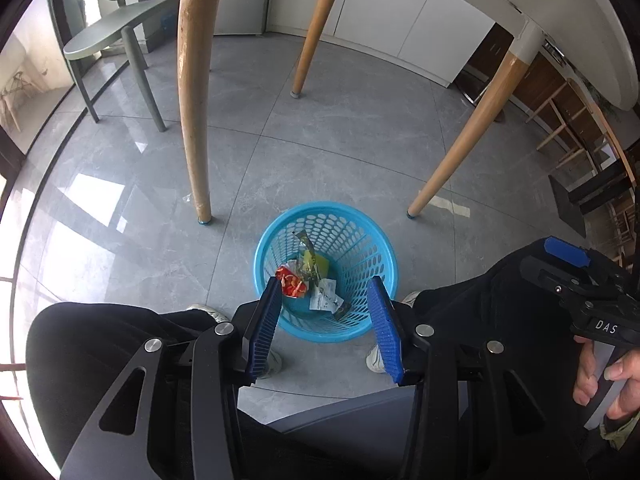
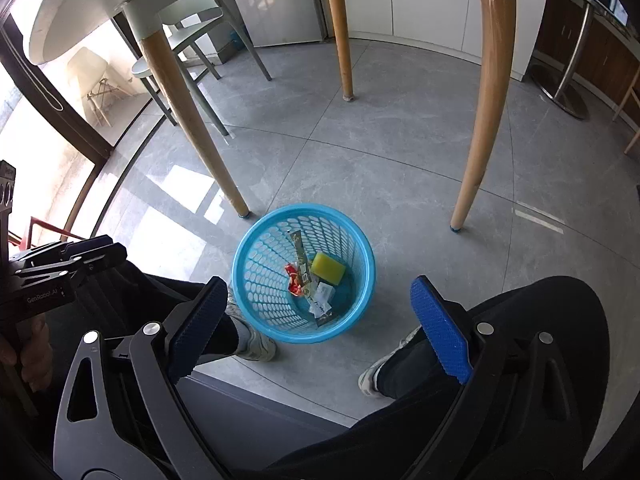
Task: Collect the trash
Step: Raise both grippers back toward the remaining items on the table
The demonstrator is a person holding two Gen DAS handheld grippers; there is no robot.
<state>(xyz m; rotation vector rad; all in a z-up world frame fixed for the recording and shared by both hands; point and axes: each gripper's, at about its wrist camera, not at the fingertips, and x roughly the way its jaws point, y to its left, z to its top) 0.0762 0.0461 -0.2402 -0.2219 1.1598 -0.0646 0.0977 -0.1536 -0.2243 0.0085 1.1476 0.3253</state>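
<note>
The blue basket [image 2: 304, 272] is standing on the grey tiled floor [image 2: 400, 152] between the person's shoes, near the wooden bench legs [image 2: 480, 112]. Inside it a yellow sponge [image 2: 328, 268], a red wrapper [image 2: 294, 278] and white wrappers [image 2: 322, 298] are lying together at the bottom. The left tongs [image 1: 325, 320] are hovering above the basket, spread apart and holding nothing. The right tongs [image 2: 320, 320] are likewise gaping wide and carrying nothing.

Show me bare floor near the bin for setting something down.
Bare tile lies behind the blue basket, between the two near table legs. Crowded nearer you: both shoes flank the basket.
</note>
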